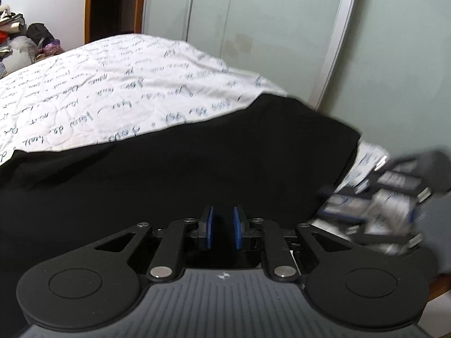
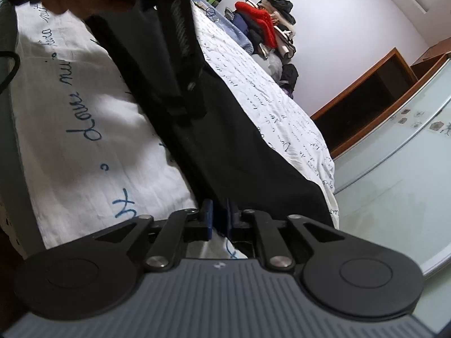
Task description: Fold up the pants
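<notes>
Black pants [image 1: 174, 169] lie stretched across a bed's white coverlet [image 1: 84, 84] printed with blue script, their far end reaching the mattress edge beside a frosted sliding door [image 1: 394, 56]. The left gripper [image 1: 223, 232] hovers over the dark cloth with its blue pads [image 1: 210, 228] parted and nothing between them — released, by the look of it. The right gripper [image 2: 219, 219] meets the near end of the pants [image 2: 225, 118] with black cloth lying between its blue pads, though the fold hides whether the jaws are clenched on it or merely straddling it; it cannot be told. In the left view that right gripper [image 1: 375, 205] shows only as a motion-blurred shape at the bed's edge. The risks, as judged from here: a fast sweep with a shallow bite could let the fabric slip out mid-fold, and with only one end controlled the pants could drag sideways or bunch rather than fold square. The cloth nearest the mattress edge could also slide off toward the floor. A pile of clothes [image 2: 267, 25] sits well apart at the bed's far end — no obstacle.
</notes>
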`<state>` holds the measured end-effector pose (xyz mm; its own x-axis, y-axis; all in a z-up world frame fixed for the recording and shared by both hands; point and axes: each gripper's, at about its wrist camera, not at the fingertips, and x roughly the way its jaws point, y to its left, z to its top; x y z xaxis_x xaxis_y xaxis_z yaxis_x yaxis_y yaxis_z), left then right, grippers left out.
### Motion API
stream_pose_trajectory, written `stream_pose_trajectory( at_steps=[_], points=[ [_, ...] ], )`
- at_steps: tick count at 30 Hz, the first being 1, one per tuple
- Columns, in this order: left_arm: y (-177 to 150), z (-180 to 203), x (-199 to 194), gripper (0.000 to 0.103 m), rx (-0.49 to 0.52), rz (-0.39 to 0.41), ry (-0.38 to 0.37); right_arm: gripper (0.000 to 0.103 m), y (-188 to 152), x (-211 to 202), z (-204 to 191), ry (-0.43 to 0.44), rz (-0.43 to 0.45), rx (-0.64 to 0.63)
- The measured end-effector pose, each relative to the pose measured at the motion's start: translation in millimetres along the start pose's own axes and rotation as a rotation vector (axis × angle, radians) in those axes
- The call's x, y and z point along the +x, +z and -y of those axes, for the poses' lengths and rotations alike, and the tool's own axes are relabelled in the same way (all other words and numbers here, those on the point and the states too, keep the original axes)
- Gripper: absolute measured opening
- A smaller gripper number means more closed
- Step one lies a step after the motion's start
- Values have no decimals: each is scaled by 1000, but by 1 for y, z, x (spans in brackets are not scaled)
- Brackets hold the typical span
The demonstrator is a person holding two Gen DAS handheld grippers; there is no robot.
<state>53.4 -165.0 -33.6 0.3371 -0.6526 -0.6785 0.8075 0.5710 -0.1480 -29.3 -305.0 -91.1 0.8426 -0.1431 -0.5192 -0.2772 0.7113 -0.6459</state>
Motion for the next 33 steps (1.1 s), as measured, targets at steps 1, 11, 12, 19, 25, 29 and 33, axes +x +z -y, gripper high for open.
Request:
stream_pose_trajectory(
  at_steps=[1,11,12,19,25,29,33],
  points=[
    [-2,0,0,14,7,5,0,16,-1,-5,6,8,4,12],
    [-5,6,2,14,39,19,20,38,-137,-30,170,-165,-101,1140],
    [-5,6,2,14,39,18,20,38,-156,-27,177,-149,-94,1247],
    [-5,7,4,15,45,14,23,70,-252,0,186,-108,27,1875],
    [-5,8,6,19,42,13,27,17,-250,-5,188,-150,26,1841],
    [-4,10,7,27,44,23,36,8,-247,-18,189,-143,68,1785],
    [-3,12,7,29,47,24,39,7,-235,-27,212,-184,194,1713]
  ],
)
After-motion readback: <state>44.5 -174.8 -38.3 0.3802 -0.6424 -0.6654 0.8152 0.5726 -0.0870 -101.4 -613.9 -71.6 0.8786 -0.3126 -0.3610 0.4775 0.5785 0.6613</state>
